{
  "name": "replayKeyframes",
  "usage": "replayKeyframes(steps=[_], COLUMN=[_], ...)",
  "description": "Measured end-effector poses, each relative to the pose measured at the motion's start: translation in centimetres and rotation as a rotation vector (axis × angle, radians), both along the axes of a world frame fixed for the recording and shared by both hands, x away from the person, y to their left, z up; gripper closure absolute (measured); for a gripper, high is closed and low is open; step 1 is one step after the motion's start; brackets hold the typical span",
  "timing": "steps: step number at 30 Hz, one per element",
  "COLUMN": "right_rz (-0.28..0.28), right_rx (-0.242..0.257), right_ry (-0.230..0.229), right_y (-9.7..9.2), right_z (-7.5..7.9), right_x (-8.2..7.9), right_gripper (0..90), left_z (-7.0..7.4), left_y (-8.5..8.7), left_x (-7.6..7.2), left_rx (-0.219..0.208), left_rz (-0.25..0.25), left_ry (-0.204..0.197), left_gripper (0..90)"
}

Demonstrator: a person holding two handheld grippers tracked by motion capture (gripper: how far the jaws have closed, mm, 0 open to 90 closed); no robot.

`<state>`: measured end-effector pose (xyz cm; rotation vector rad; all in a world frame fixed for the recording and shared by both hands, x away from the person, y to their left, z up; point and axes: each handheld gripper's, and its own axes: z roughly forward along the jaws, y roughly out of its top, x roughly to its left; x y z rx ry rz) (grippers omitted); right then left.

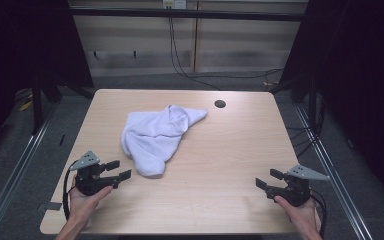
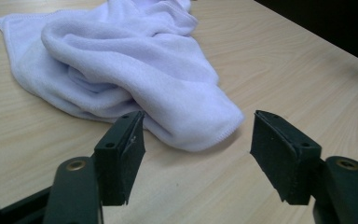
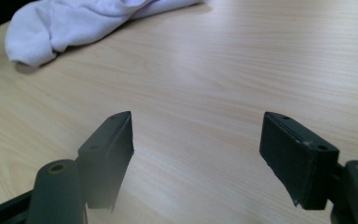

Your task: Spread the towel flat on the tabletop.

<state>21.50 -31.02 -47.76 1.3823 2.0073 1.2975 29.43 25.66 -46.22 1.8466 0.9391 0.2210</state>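
Note:
A crumpled white towel (image 1: 156, 135) lies on the wooden table (image 1: 220, 150), a little left of its middle. My left gripper (image 1: 119, 169) rests near the front left corner, open and empty, with its jaws pointing at the towel's near end a short way off. In the left gripper view the towel (image 2: 135, 65) bulks just beyond the open left gripper (image 2: 198, 149). My right gripper (image 1: 268, 179) sits near the front right corner, open and empty, pointing left. The right gripper view has the towel (image 3: 74, 23) far off at top left, past the open right gripper (image 3: 198, 154).
A round dark hole (image 1: 220, 104) sits in the table near its far edge. Bare wood stretches between the two grippers. Metal rails run along the floor on both sides of the table, and cables hang at the back wall.

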Motion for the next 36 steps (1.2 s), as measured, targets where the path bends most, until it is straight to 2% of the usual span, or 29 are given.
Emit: replayKeyframes(steps=[2,3,4,5,6,7,8,9,11,12,13,14,15,16,17,18,19,20,21,22,23,24,25,26,27,28,32,33,36], right_rz=[0.01,0.022,0.026,0.026,0.026,0.026,0.032,0.035,0.042,0.049,0.049,0.057,0.066,0.066,0.072,0.08,0.081,0.076,0.076,0.081,0.09,0.096,0.102,0.102,0.116,0.118,0.127,0.127,0.149], right_rx=[-0.007,-0.033,-0.03,-0.03,-0.032,-0.045,-0.043,-0.032,-0.038,-0.035,-0.035,-0.029,-0.031,-0.031,-0.026,-0.024,-0.027,-0.02,-0.02,-0.025,-0.025,-0.026,-0.03,-0.03,-0.02,-0.018,-0.012,-0.012,0.022], right_ry=[0.002,0.006,0.011,0.011,0.013,0.008,0.009,0.013,0.007,0.014,0.014,0.018,0.017,0.017,0.028,0.041,0.04,0.034,0.034,0.028,0.034,0.044,0.047,0.047,0.066,0.07,0.073,0.073,0.081], right_y=[0.1,0.2,0.1,0.1,0.1,0.1,0.1,0.0,0.0,0.0,0.0,0.0,0.1,0.1,0.1,0.1,0.2,0.2,0.2,0.4,0.5,0.6,0.7,0.7,0.8,0.9,1.3,1.3,1.8], right_z=[0.0,-0.1,-0.1,-0.1,-0.2,-0.3,-0.3,-0.3,-0.4,-0.4,-0.4,-0.4,-0.4,-0.4,-0.4,-0.4,-0.4,-0.2,-0.2,-0.2,-0.2,-0.3,-0.4,-0.4,-0.6,-0.6,-0.5,-0.5,-0.3], right_x=[0.0,0.0,0.0,0.0,0.1,0.1,0.2,0.3,0.3,0.3,0.3,0.2,0.0,0.0,0.0,-0.2,-0.3,-0.5,-0.5,-0.6,-0.6,-0.5,-0.4,-0.4,-0.1,-0.1,0.0,0.0,-0.2], right_gripper=[26.0,25.8,25.7,25.7,25.6,24.8,23.7,23.1,22.8,22.3,22.3,22.0,22.0,22.0,21.9,21.2,20.9,20.8,20.8,21.3,21.5,21.5,21.5,21.5,21.9,21.9,23.4,23.4,24.9], left_z=[0.3,0.6,0.8,0.8,0.9,1.0,0.9,0.8,0.1,0.1,-0.5,-1.2,-2.6,-2.6,-3.3,-3.8,-3.9,-3.8,-3.8,-4.0,-4.1,-4.0,-4.1,-4.1,-4.2,-4.2,-4.0,-4.0,-3.9], left_y=[-0.1,-0.7,-1.1,-1.1,-1.9,-2.4,-2.8,-3.4,-4.7,-4.7,-5.0,-5.3,-6.0,-6.0,-6.4,-6.5,-6.6,-6.6,-6.6,-6.5,-6.6,-6.7,-6.8,-6.8,-7.1,-7.1,-8.2,-8.2,-8.8], left_x=[0.5,1.2,1.6,1.6,2.1,2.7,3.2,4.0,5.9,5.9,6.5,6.9,7.1,7.1,6.9,6.7,6.5,6.4,6.4,6.4,5.9,5.6,5.2,5.2,4.4,4.4,2.2,2.2,1.0], left_rx=[0.002,0.033,0.061,0.061,0.089,0.099,0.09,0.098,0.094,0.094,0.1,0.138,0.22,0.22,0.287,0.298,0.313,0.311,0.311,0.283,0.281,0.278,0.256,0.256,0.229,0.229,0.229,0.229,0.233], left_rz=[0.008,0.019,0.0,0.0,-0.023,-0.042,-0.05,-0.064,-0.093,-0.093,-0.092,-0.09,-0.12,-0.12,-0.132,-0.138,-0.14,-0.143,-0.143,-0.167,-0.17,-0.189,-0.203,-0.203,-0.246,-0.246,-0.317,-0.317,-0.35], left_ry=[-0.014,-0.053,-0.08,-0.08,-0.11,-0.111,-0.104,-0.097,-0.048,-0.048,-0.025,-0.01,0.011,0.011,0.012,0.01,-0.009,0.005,0.005,0.031,0.018,0.025,0.032,0.032,0.058,0.058,0.068,0.068,0.07], left_gripper=[35.3,40.8,45.1,50.2,50.2,54.1,54.7,54.7,50.0,46.8,46.8,43.5,41.9,42.2,42.2,43.4,48.2,63.4,71.0,74.1,75.8,76.6,77.2,78.7,80.4,80.8,81.8,82.1,82.2])
